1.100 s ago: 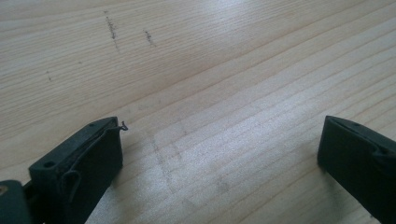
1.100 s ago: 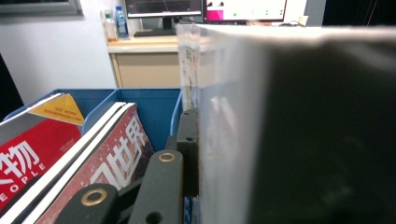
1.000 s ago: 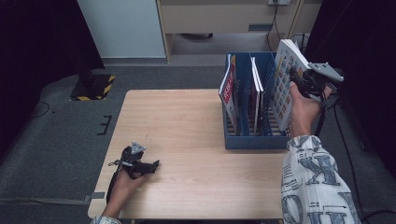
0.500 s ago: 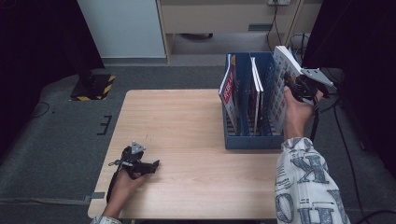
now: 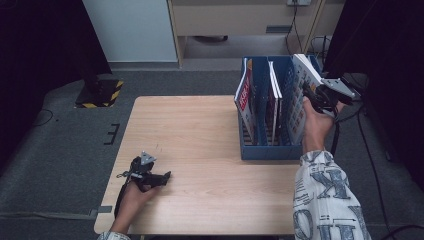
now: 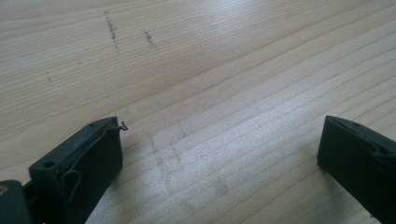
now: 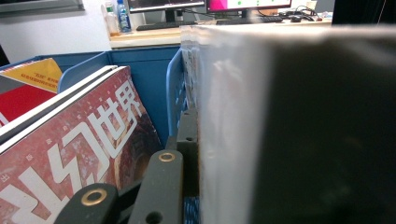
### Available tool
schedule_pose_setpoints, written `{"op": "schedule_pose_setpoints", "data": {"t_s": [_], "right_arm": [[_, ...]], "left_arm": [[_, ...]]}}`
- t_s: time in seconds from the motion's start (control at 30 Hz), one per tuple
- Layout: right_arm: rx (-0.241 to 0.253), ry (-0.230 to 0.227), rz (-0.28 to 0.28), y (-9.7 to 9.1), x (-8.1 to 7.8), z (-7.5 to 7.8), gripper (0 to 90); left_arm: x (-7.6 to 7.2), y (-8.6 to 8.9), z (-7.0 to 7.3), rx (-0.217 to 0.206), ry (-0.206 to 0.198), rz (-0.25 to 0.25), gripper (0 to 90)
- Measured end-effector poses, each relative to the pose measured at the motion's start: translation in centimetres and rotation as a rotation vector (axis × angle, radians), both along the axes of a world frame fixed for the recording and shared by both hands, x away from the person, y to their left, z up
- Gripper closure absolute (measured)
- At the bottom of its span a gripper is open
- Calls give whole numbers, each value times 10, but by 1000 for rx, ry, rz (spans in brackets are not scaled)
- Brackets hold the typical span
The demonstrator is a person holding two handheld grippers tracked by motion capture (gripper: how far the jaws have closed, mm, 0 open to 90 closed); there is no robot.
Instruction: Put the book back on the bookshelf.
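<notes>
A blue file rack point(image 5: 265, 150) stands on the right side of the wooden table point(image 5: 200, 120). My right gripper point(image 5: 320, 96) is shut on a white-covered book point(image 5: 299, 95), which stands tilted in the rack's rightmost slot. In the right gripper view the book point(image 7: 280, 130) is pressed against one black finger point(image 7: 188, 140), and the other finger is hidden behind it. My left gripper point(image 5: 165, 176) rests on the table near the front left, jaws wide open with only bare wood point(image 6: 219, 93) between them.
A red-covered magazine point(image 5: 244, 95) leans in the rack's left slot and a thin book point(image 5: 274, 90) stands in the middle one. Up close, the red magazine point(image 7: 70, 158) lies left of the blue divider point(image 7: 175, 93). Grey carpet surrounds the table, with a cabinet behind.
My right hand has sunk a little, lowering the book deeper into the rightmost slot. The left gripper has stayed where it was.
</notes>
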State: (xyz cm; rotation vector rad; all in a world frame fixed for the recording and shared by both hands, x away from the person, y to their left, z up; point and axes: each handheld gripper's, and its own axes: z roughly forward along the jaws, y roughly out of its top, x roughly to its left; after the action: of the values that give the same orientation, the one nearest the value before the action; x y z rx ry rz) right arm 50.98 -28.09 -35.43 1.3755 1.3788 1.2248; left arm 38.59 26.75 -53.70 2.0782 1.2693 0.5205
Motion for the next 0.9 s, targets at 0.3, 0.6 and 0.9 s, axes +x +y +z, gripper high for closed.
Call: {"op": "schedule_pose_setpoints", "data": {"t_s": [0.3, 0.6, 0.9], "right_arm": [[-1, -6, 2, 2, 1, -3, 739], [0, -7, 1, 2, 3, -9, 739], [6, -17, 4, -2, 4, -11, 739]], "left_arm": [[0, 0, 0, 0, 0, 1, 0], [0, 0, 0, 0, 0, 1, 0], [0, 0, 0, 0, 0, 1, 0]]}}
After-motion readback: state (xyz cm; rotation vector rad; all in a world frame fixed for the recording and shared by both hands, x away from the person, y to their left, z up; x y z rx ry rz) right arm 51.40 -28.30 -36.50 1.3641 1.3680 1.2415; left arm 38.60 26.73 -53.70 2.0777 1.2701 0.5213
